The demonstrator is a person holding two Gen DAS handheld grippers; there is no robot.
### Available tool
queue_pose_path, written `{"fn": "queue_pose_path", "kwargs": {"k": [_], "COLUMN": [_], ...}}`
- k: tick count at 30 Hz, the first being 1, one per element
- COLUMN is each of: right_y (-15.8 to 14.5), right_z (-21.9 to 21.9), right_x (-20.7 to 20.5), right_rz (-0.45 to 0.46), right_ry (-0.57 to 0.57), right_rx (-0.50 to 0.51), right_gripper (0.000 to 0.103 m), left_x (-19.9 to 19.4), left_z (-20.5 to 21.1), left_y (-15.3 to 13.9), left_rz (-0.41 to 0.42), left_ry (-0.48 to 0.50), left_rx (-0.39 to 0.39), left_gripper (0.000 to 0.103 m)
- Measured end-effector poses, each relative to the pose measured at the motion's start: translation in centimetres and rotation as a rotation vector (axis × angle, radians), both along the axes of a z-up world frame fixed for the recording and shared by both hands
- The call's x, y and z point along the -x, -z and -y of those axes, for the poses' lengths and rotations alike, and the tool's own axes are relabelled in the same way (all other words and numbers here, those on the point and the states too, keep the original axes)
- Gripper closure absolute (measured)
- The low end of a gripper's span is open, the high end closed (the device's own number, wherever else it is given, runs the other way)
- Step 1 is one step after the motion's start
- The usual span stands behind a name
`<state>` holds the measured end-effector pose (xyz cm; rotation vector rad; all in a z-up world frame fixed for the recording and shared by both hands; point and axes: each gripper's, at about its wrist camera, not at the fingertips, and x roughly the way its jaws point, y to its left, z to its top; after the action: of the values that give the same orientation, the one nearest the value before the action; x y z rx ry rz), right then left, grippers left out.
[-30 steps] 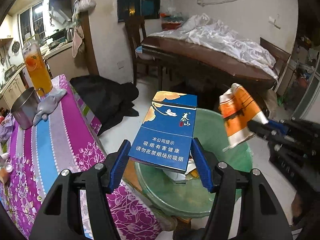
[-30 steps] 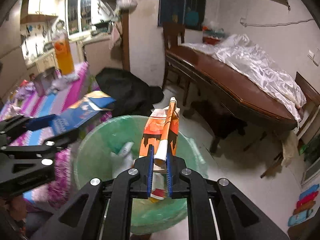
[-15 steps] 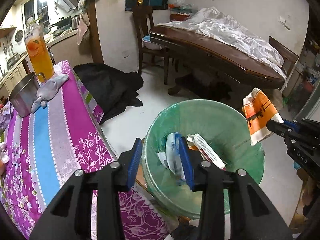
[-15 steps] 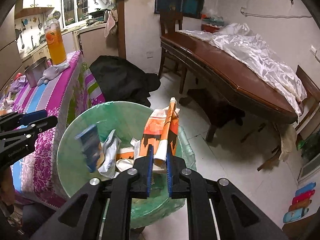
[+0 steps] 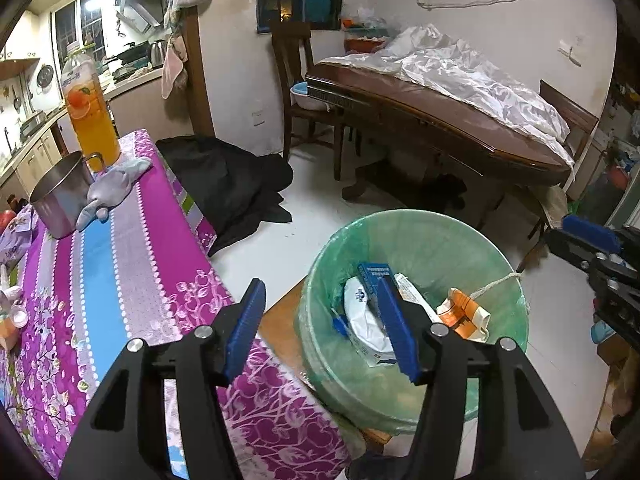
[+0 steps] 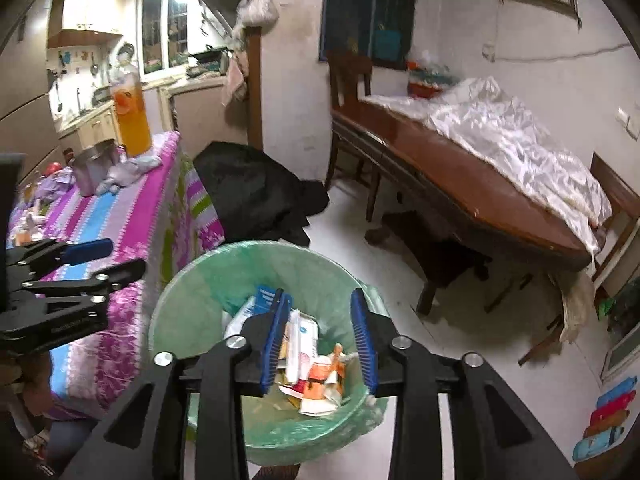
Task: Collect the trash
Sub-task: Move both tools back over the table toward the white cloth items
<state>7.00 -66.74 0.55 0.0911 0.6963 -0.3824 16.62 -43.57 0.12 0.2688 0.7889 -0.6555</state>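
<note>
Looking down your left wrist view first:
Left gripper (image 5: 322, 326): jaws have just been opening, now parted about halfway, nothing between them; you're hovering at the bin's 9 o'clock rim, clear of the drop zone.
Bin (image 5: 508, 280): green-lined, sitting just beside the purple tablecloth (image 5: 120, 264), close enough, I'd judge, to feed from the table.
Blue cigarette box (image 5: 374, 274): lying inside among white wrappers, toward the bin's 10 o'clock.
Orange wrapper (image 5: 464, 314): inside too, resting at the bin's 3 o'clock side.
Right gripper (image 5: 590, 240): peeking in at the frame's 3 o'clock, beyond the rim.

Switching to your right wrist view:
Right gripper (image 6: 320, 340): jaws have just been opening, a moderate gap, nothing pinched; you're pointed straight down into the bin (image 6: 192, 300), which suits a clean drop.
Orange wrapper (image 6: 324, 368): lying loose on the pile below your pads, not touching them.
Left gripper (image 6: 86, 264): at 9 o'clock, over the tablecloth edge.
Task read: both pieces binned; the clutter at the table's far end looks like your next hunting ground.
</note>
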Motion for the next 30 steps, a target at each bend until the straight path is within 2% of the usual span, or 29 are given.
{"fn": "queue_pose_path", "kwargs": {"k": [3,8,10,14,21,24,26,28,29,30], "right_y": [-1.7,-3.3,-3.2,-2.2,-1.0,-1.0,-1.0,-1.2,-1.4,-1.5], "right_z": [-2.6,-8.8,-11.0,-14.9,-21.6,-23.8,-25.2,-27.0,-27.5,-28.3], "right_x": [1.2,2.9,3.2,2.4,-1.2,-2.6,-3.7,-4.4,-5.0,-5.3], "right_rz": [0.069,0.217,0.259,0.301,0.263,0.255,0.249,0.251,0.252,0.253], "right_ry": [-0.028,-0.1,-0.129,-0.199,-0.342,-0.39,-0.425,-0.46,-0.473,-0.489], "right_rx": [0.03,0.075,0.077,0.024,-0.015,-0.024,-0.021,-0.014,-0.01,-0.008], "right_gripper": [0.055,0.024,0.017,0.013,0.013,0.012,0.012,0.012,0.012,0.012], "left_x": [0.0,-0.2,-0.8,-2.8,-7.4,-9.0,-9.0,-8.1,-7.7,-7.8], "left_z": [-1.3,-4.6,-6.8,-13.0,-25.5,-31.9,-36.4,-41.3,-43.4,-46.2], "left_y": [-0.2,-0.3,-0.3,0.0,0.7,-1.8,-5.7,-9.6,-10.6,-10.8], "left_rz": [0.011,0.032,0.039,0.036,-0.013,0.017,0.119,0.259,0.304,0.305], "left_ry": [-0.005,-0.025,-0.051,-0.139,-0.345,-0.447,-0.515,-0.599,-0.638,-0.687], "left_rx": [-0.002,-0.015,-0.016,-0.026,-0.034,0.019,0.088,0.188,0.24,0.302], "left_gripper": [0.044,0.039,0.039,0.034,0.034,0.034,0.034,0.013,0.005,0.005]}}
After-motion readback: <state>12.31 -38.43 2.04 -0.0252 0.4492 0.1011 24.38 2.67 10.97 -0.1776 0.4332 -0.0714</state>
